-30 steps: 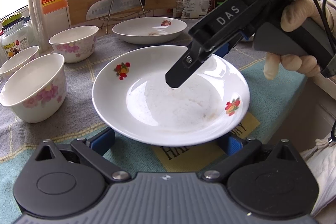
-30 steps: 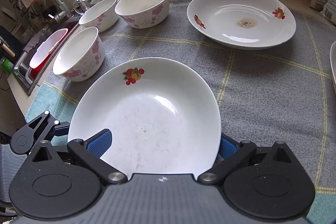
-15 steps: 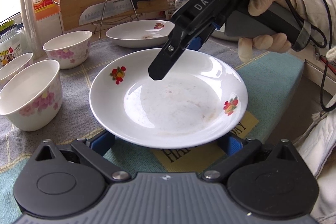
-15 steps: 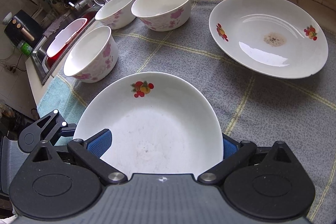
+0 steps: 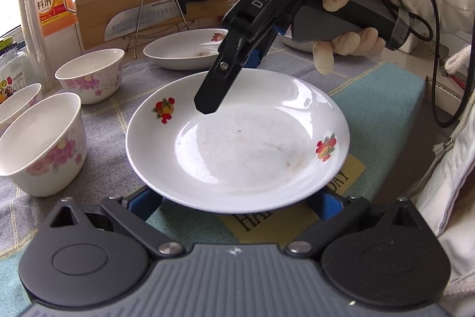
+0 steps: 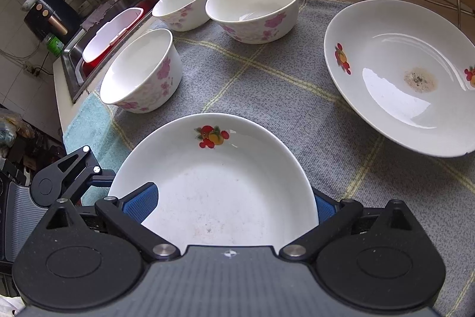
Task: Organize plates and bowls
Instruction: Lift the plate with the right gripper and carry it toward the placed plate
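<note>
Left wrist view: a shallow white plate point(image 5: 237, 144) fills the middle of the frame, lifted off a grey checked cloth point(image 5: 101, 177). Its rim carries two small prints of red and orange fruit, one at the far left and one at the near right, and its glossy well shows faint brownish smears. The left gripper point(image 5: 236, 202) has its blue-padded fingers spread wide — one under each side of the plate's near edge; whether they actually press on it cannot be told. The right gripper point(image 5: 207, 106), held in a gloved hand point(image 5: 350, 20), comes in from the upper right with a black finger over the plate's far rim.

Right wrist view: the same plate point(image 6: 219, 183) sits between this gripper's wide-spread blue pads point(image 6: 139, 202), its rim against both — a grip on it cannot be confirmed.

A second fruit-print plate point(image 6: 400, 73) rests on the cloth to the right, with a dried brown stain in its centre and a small chip at the near rim. Three white bowls with pink flowers stand at the left: the nearest point(image 6: 141, 70), one behind it point(image 6: 184, 5), and a wider one point(image 6: 255, 5) beside that.
</note>
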